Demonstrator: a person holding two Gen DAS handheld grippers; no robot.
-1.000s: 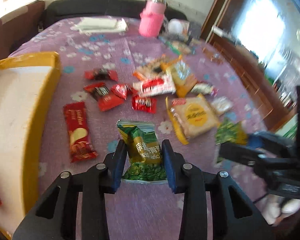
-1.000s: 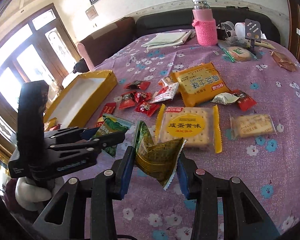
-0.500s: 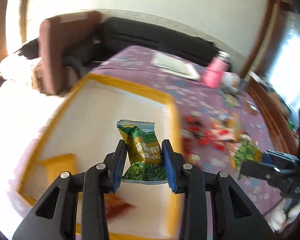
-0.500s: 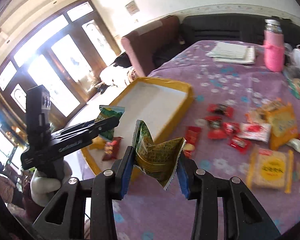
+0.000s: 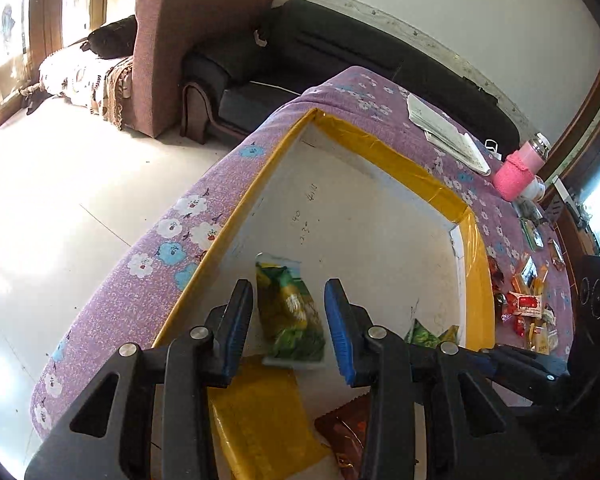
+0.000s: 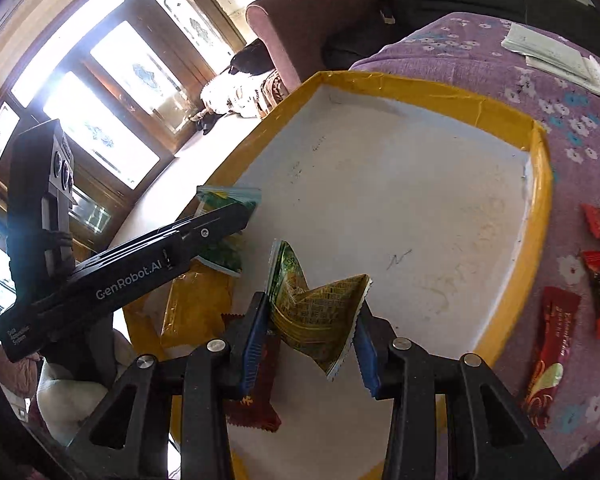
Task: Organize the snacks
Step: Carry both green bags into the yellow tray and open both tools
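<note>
A yellow-rimmed box (image 5: 388,156) (image 6: 420,92) with a white floor sits at the table's left edge. Both grippers hover over its near end. My left gripper (image 5: 288,286) (image 6: 248,208) stands open; a green packet (image 5: 290,312) (image 6: 224,256) hangs blurred and loose between its blue pads, with a thin gap on each side. My right gripper (image 6: 312,304) still presses on a crumpled green-and-yellow packet (image 6: 316,320) (image 5: 424,334), and its jaws are opening. On the box floor lie a yellow packet (image 5: 260,420) (image 6: 192,308) and a brown-red packet (image 5: 348,428) (image 6: 252,408).
Loose snacks (image 5: 528,308) (image 6: 552,340) lie on the purple floral cloth (image 5: 204,232) right of the box. Papers (image 5: 444,132) (image 6: 556,56) and a pink bottle (image 5: 516,172) stand farther back. Beyond the table's left edge are bare floor and a sofa (image 5: 188,40). A gloved hand (image 6: 60,392) holds the left gripper.
Both grippers swung left from the snack pile to above the box, each carrying its packet. The left jaws have parted slightly and the green packet now sits loose between them.
</note>
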